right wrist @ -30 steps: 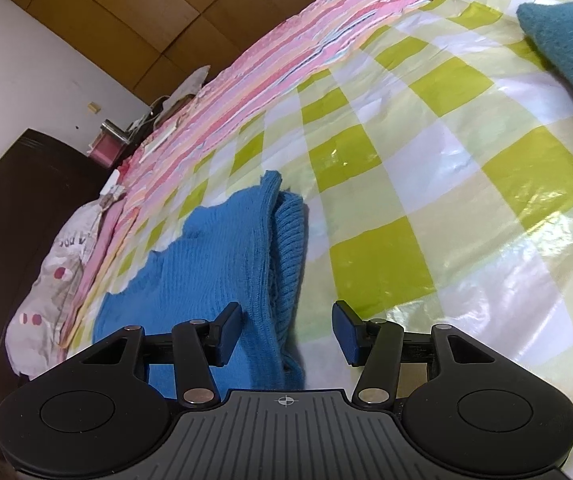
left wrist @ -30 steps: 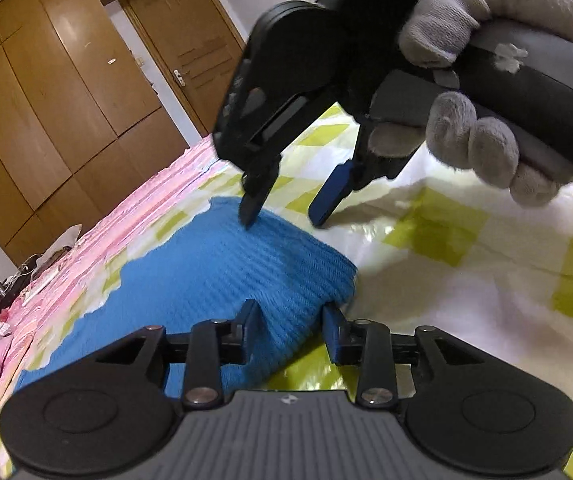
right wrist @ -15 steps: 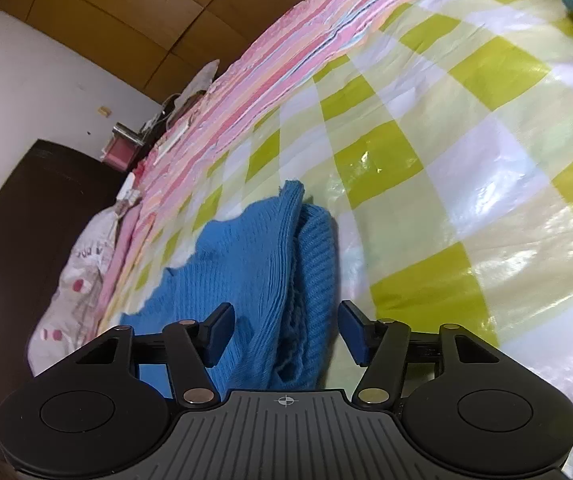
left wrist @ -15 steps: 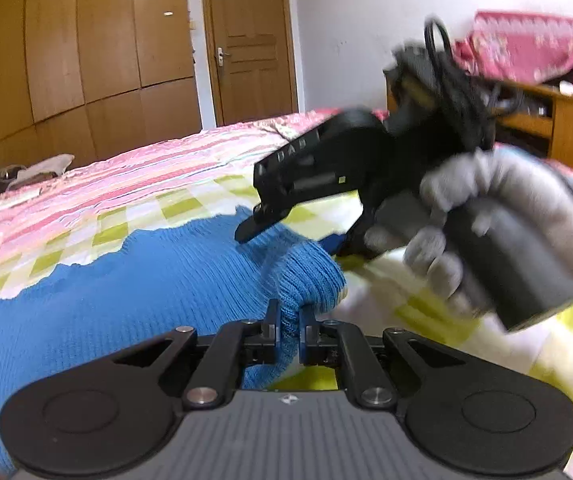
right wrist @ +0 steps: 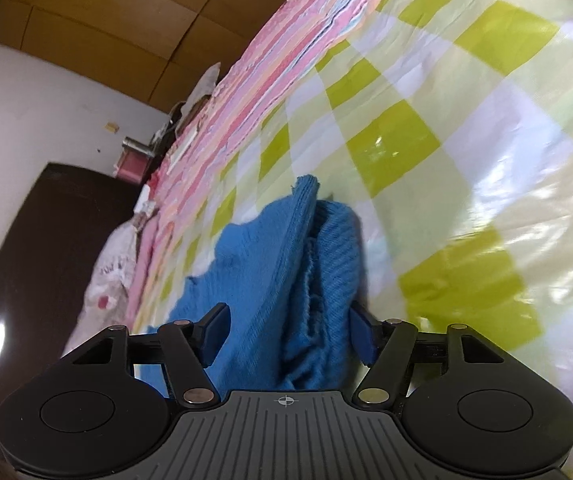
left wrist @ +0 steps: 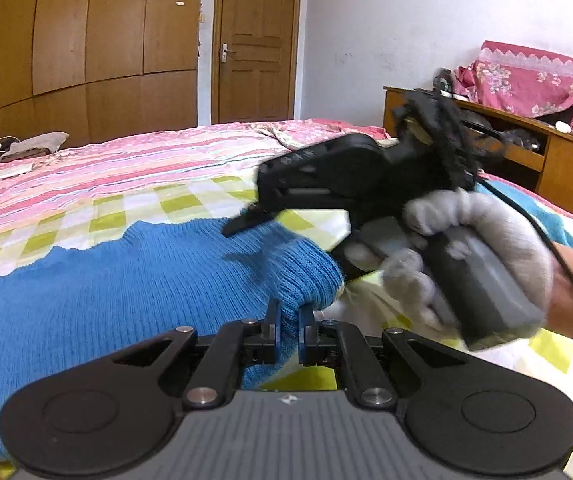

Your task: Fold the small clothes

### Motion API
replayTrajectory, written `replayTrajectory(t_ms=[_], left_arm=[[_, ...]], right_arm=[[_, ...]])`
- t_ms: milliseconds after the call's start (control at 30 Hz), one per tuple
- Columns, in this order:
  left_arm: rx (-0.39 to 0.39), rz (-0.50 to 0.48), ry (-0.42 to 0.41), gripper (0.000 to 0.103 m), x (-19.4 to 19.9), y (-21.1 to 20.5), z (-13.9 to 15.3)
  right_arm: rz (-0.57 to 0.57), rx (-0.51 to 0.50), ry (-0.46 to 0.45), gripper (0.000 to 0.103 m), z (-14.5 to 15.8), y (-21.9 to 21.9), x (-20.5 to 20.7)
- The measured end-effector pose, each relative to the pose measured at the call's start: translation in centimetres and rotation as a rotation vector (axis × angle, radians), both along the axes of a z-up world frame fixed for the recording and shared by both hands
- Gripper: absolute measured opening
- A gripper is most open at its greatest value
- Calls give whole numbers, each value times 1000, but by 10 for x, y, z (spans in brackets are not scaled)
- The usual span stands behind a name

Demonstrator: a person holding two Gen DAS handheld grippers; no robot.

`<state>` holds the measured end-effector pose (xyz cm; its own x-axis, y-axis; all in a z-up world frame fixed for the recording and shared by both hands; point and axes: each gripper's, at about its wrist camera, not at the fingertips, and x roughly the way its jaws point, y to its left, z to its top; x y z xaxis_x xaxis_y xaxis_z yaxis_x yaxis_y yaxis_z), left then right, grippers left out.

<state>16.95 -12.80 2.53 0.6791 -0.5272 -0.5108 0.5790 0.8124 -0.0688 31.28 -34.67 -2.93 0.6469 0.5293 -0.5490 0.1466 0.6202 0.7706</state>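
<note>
Left claw point(left wrist: 286, 326) clenched on the sweater point(left wrist: 126, 288) hem to anchor it; right claw point(right wrist: 286, 334) opening, straddling the sleeve point(right wrist: 334, 248), ready to fold.

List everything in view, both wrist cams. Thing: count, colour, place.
sweater: 1, blue knit, on the checked sheet, folded edge nearest the grippers
checked sheet: 1, green and white, glossy, over the near part of the bed
striped bedspread: 1, pink, beyond the checked sheet
wardrobe: 1, brown wood, back wall
door: 1, brown wood, beside the wardrobe
sideboard: 1, brown wood, right of the bed, pink floral cloth on top
left gripper: 1, black, shut on the sweater edge
right gripper: 1, black with blue pads, jaws opening, sweater fold between them
gloved hand: 1, grey glove, holding the right gripper
</note>
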Motion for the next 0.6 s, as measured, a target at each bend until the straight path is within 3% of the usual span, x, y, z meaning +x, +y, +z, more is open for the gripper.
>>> replayTrajectory(t_ms=[67,133,367,600], left_arm=[[2,-6,5,15,1,0,-2],[-4,-11,12,14,0,0,-3],[-81,-31,43,14,-7,6,1],[-245,51,81,14,-3,49,18]], right_arm=[[-10,0,0,57,0,3,2],[-9,-42,11,26,2,5,-1],[-48,-80,-10,19,22,-3,-25],[-25,-149,-89,18,69,31,-23]])
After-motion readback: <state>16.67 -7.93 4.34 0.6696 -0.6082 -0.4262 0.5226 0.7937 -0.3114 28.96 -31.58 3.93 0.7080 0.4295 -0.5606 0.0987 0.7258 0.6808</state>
